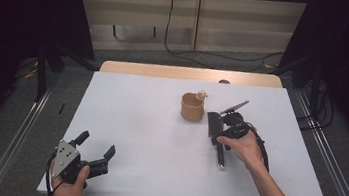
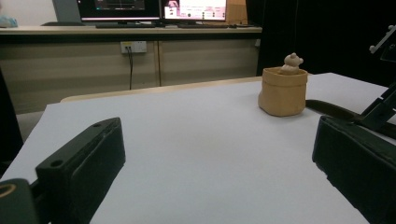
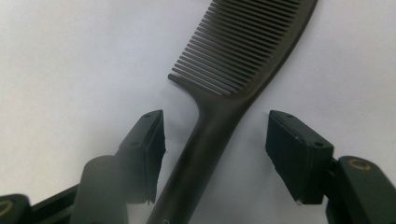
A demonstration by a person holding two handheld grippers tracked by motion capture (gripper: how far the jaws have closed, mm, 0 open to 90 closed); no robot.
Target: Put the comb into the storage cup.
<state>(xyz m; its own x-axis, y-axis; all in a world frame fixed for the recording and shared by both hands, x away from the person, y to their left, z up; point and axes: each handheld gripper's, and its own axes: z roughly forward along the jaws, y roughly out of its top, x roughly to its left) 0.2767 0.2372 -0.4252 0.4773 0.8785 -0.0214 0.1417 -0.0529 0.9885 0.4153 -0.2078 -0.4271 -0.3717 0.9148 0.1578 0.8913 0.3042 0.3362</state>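
Here tan cup [image 1: 192, 107] holds small figurine [image 1: 201, 95]; both hand-held grippers apart, comb [image 3: 219, 93] unclamped.

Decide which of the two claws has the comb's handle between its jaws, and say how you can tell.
The right claw: its jaws straddle the dark comb handle, not yet pressing it. The left claw sits open over bare white table, far from the comb.

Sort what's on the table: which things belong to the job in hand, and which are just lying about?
In the job:
- black comb, lying flat on the white table
- right gripper, jaws open either side of the comb's handle, not yet pressing

Lying about:
- tan pot with a small figure in it
- left gripper, open, apart from both
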